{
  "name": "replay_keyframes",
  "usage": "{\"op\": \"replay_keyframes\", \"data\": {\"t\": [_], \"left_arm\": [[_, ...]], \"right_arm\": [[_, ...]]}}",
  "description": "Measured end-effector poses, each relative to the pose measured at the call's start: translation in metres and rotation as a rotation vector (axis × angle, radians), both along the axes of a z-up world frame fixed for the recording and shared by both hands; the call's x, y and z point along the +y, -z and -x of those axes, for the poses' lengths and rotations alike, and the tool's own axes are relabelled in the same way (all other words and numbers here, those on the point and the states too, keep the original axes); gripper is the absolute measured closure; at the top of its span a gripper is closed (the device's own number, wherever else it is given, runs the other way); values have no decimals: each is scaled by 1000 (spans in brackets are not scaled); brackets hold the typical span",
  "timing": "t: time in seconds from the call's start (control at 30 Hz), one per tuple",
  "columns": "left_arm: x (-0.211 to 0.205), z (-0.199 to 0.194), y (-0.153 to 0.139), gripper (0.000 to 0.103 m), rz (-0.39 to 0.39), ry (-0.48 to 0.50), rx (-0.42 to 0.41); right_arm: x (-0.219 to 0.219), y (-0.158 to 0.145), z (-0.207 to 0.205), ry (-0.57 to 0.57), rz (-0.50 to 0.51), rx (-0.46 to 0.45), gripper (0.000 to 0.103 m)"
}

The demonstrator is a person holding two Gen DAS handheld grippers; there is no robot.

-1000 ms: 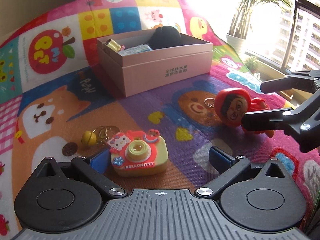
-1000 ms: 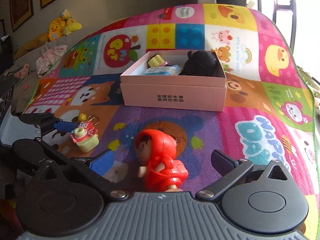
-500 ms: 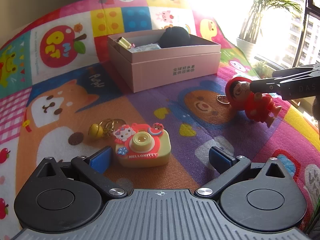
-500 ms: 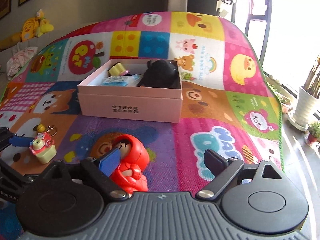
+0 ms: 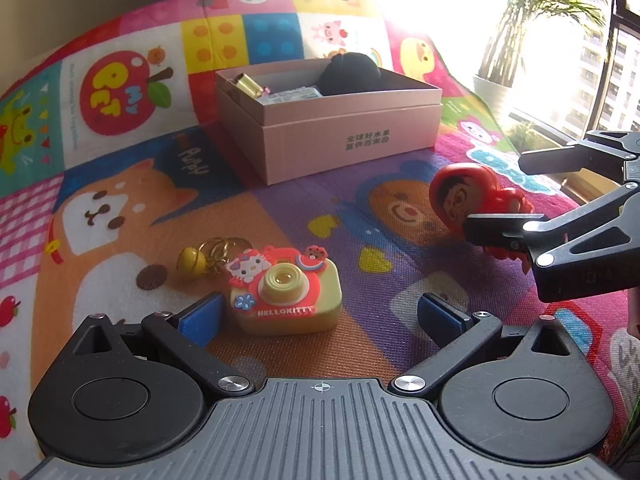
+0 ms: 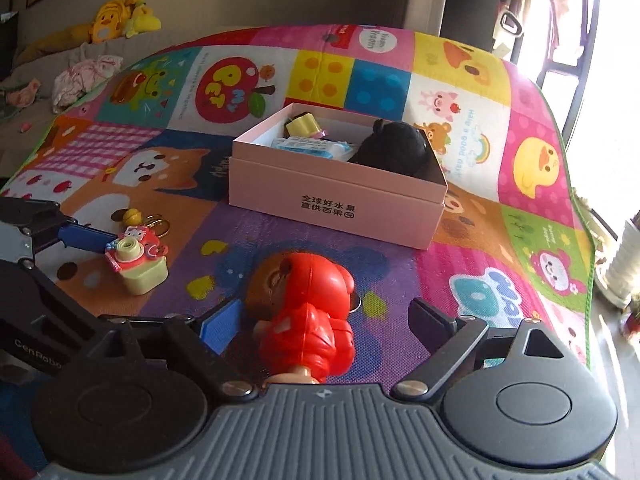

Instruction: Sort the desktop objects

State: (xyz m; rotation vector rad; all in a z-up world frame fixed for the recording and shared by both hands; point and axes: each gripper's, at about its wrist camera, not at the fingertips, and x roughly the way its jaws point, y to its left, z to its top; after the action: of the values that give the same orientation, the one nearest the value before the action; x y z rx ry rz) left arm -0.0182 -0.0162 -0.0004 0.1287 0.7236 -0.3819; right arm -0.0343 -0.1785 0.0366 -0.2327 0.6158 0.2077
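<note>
Fingers on both grippers stand spread apart, gripping nothing; the left gripper (image 5: 320,314) sits low over the colourful play mat (image 5: 120,208), its left blue pad just beside the Hello Kitty camera toy (image 5: 286,298), which rests on the mat between the fingers, nearer the left one; a small yellow bell (image 5: 191,259) on gold rings lies right behind the camera toy; the right gripper (image 6: 320,320) straddles the red hooded doll (image 6: 308,316), which lies on the mat between its open fingers, closer to the left pad; whether that pad touches it I cannot tell; beyond both toys sits the open pink box (image 6: 340,196), holding a black rounded object (image 6: 394,150) and a few small items.
</note>
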Motion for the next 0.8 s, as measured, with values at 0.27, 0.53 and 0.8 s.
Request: {"op": "replay_keyframes", "data": {"t": [0.27, 0.53, 0.8], "left_arm": [[1, -1, -1, 0, 7, -8, 2], [-3, -4, -29, 0, 77, -22, -66], [-40, -1, -25, 0, 41, 114, -65]], "right_arm": [[-20, -12, -2, 77, 5, -39, 13], [-64, -11, -5, 233, 62, -58, 13], [-77, -3, -4, 269, 57, -32, 13]]}}
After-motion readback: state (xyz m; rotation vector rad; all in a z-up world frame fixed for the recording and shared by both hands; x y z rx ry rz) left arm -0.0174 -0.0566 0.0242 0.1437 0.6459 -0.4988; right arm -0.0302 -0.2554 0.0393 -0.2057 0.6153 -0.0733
